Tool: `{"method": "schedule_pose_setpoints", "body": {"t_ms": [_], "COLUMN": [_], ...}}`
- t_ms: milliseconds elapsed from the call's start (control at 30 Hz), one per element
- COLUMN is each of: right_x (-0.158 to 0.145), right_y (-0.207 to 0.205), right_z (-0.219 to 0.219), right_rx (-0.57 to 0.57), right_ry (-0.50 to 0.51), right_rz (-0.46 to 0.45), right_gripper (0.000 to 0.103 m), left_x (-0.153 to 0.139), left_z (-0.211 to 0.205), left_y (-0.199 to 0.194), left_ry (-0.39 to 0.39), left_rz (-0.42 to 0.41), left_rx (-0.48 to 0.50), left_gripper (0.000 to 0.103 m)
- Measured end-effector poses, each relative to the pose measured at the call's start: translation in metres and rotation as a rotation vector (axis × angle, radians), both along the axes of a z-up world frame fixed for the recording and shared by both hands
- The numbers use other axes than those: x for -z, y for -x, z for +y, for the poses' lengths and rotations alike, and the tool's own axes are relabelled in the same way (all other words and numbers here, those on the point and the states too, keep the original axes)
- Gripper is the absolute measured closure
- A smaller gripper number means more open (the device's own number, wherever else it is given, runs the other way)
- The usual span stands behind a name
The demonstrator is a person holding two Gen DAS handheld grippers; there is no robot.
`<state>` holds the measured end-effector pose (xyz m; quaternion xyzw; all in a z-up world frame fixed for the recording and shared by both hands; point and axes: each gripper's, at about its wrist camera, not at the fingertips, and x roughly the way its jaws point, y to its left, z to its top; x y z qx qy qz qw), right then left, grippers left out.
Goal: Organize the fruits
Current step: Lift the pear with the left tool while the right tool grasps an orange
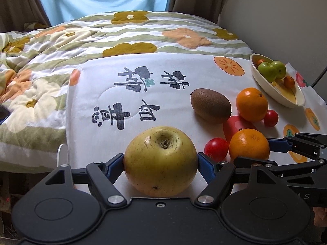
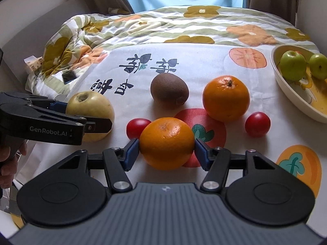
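Observation:
My left gripper (image 1: pixel 160 160) is shut on a large yellow apple (image 1: pixel 160 160), which also shows in the right wrist view (image 2: pixel 90 110). My right gripper (image 2: pixel 167 152) has both pads against a near orange (image 2: pixel 166 143), which rests on the cloth. A second orange (image 2: pixel 225 98), a brown kiwi (image 2: pixel 169 90) and two red cherry tomatoes (image 2: pixel 137 128) (image 2: pixel 257 124) lie on the white printed cloth (image 2: pixel 194 65). A cream bowl (image 2: pixel 286 89) at the far right holds two green apples (image 2: pixel 292 65).
The cloth lies on a flowered quilt (image 2: pixel 204 24) covering a bed. A phone (image 2: pixel 68 77) lies on the quilt at left. Curtains and a wall stand behind. The bowl also holds small orange fruits (image 1: pixel 289 81).

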<state>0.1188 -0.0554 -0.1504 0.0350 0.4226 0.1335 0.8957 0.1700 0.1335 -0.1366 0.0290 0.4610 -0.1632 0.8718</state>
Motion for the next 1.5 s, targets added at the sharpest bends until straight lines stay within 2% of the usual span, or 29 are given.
{"method": "schedule_pose_setpoints", "body": {"t_ms": [300,567,1033,1267,1500], "right_x": [-0.017,-0.042,-0.084,-0.088,-0.085], "right_y": [0.006,0.015,0.032,0.026,0.008], "right_z": [-0.025,-0.073,-0.188,-0.247,-0.288], "right_rx": [0.001,0.033,0.053,0.044,0.056], "right_ry": [-0.02,-0.018,-0.015,-0.009,-0.007], "right_rz": [-0.033,-0.058,-0.132,-0.147,-0.153], "right_gripper": [0.03,0.03,0.03,0.03,0.03], "left_x": [-0.025,-0.059,-0.106,-0.105,-0.09], "left_z": [-0.017,-0.049,-0.154,-0.222,-0.274], "left_y": [0.02,0.045,0.065,0.058,0.028], "left_ry": [-0.007,-0.014,0.009,0.041,0.034], "left_rz": [-0.073,-0.138,-0.216,-0.23,-0.216], "left_rx": [-0.042,-0.069,-0.128,-0.11,-0.044], "left_gripper": [0.024,0.024,0.024,0.024,0.024]}}
